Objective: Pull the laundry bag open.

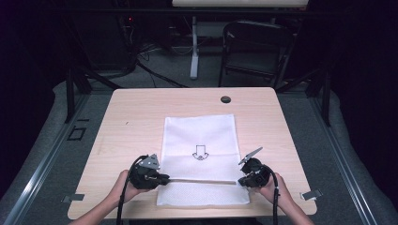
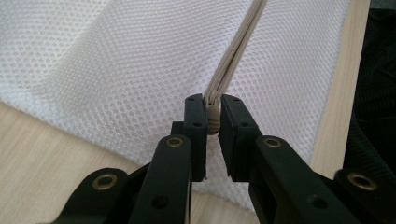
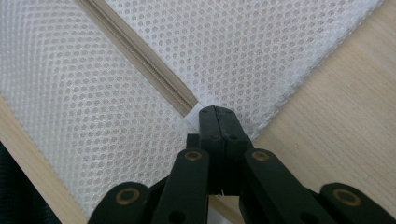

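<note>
Left gripper (image 2: 212,122) jaws pinching zipper pull (image 2: 213,116); right gripper (image 3: 217,122) jaws clamping mesh bag (image 1: 199,140) edge. Zipper (image 1: 202,181) looking fully closed, little remaining.

light: overhead lamp is brightening the table (image 1: 141,112), surroundings are sinking into near black | shadows: soft, falling short | glare: none showing on the white mesh bag (image 2: 116,70) | focus: gripper views are blurring at the near black jaws, mesh staying crisp
</note>
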Demonstrator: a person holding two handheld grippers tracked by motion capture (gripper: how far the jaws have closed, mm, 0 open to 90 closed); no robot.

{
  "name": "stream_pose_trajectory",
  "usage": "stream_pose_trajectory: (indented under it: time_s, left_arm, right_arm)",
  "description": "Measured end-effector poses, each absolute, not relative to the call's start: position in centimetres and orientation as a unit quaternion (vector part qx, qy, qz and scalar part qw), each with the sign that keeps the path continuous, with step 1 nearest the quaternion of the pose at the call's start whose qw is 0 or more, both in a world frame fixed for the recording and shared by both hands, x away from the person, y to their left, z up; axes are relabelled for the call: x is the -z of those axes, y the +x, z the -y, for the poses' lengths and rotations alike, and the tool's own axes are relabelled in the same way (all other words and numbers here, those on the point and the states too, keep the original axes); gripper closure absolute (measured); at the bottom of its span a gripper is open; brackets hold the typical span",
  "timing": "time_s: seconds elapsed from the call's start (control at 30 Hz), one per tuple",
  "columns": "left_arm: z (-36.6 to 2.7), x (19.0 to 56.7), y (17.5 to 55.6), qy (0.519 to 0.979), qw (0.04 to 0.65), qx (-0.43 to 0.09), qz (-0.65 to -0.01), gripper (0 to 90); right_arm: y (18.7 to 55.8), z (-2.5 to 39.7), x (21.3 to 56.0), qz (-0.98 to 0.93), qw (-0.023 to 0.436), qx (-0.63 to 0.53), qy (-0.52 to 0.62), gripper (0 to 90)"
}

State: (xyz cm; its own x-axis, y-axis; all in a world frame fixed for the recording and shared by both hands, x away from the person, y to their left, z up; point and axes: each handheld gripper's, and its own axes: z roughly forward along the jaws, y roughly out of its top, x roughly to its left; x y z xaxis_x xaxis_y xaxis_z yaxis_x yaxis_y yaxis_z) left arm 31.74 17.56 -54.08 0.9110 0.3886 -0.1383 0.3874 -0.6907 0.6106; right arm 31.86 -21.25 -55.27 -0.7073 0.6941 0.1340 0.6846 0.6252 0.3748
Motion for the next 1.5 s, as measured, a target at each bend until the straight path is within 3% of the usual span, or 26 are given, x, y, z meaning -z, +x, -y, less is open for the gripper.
stream_pose_trajectory:
  time_s: [1.1,1.5]
  left_arm:
    - [-18.9,54.2,31.9,0.92,0.331,-0.001,-0.212,81.3]
    - [-21.4,54.9,31.9,0.915,0.326,-0.006,-0.239,81.3]
  right_arm:
    - [31.9,21.3,55.2,-0.898,0.009,-0.199,0.392,90.0]
    - [31.8,21.3,55.2,-0.897,0.01,-0.199,0.395,90.0]
